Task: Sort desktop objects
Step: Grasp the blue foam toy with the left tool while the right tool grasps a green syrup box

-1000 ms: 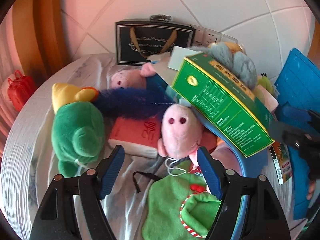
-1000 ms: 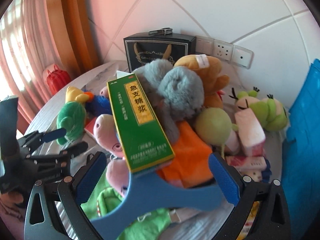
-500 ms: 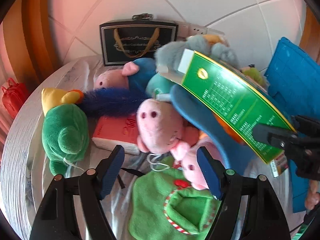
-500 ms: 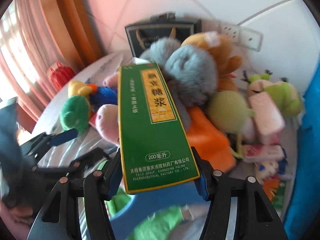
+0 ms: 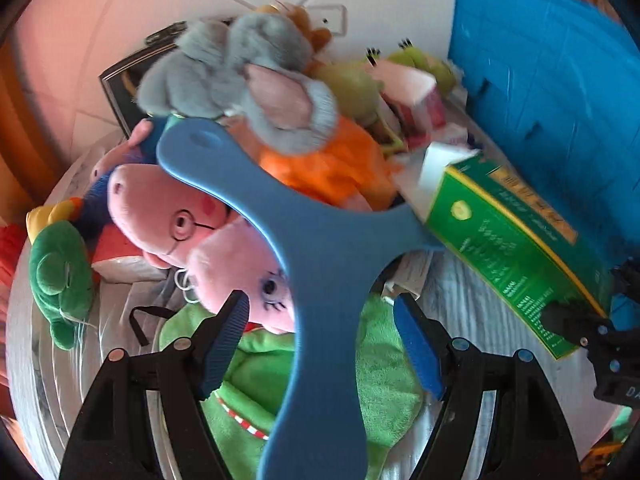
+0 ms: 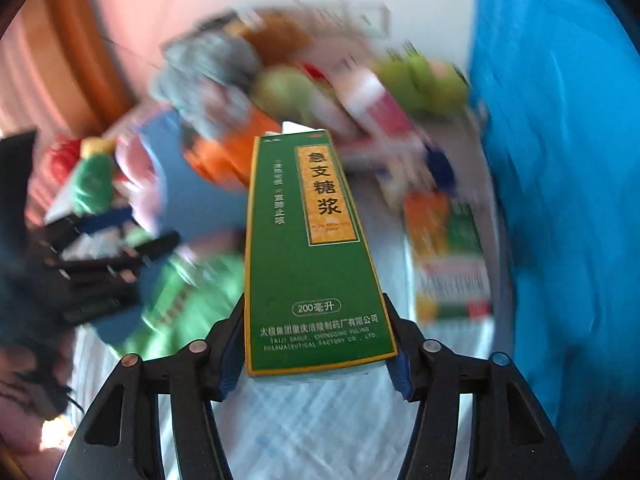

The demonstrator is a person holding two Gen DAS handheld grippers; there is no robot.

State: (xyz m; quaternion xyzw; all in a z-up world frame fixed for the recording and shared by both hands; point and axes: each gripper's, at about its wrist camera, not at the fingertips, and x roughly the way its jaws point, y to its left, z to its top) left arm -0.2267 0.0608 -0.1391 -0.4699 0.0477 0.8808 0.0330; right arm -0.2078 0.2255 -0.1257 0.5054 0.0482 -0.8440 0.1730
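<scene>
My right gripper is shut on a green medicine box and holds it above the table; the box and gripper also show at the right of the left wrist view. My left gripper is open. A blue three-armed plastic piece runs between its fingers without touching the pads. Behind it lie pink pig plush toys, a grey plush and an orange plush.
A green frog plush lies at the left, green cloth under my left gripper. A blue panel stands at the right. A dark gift bag stands by the wall. Boxes and packets lie near the panel.
My right gripper has swung right with the green box, off the blue piece. My left gripper has moved forward and right, so the blue piece now sits between its fingers.
</scene>
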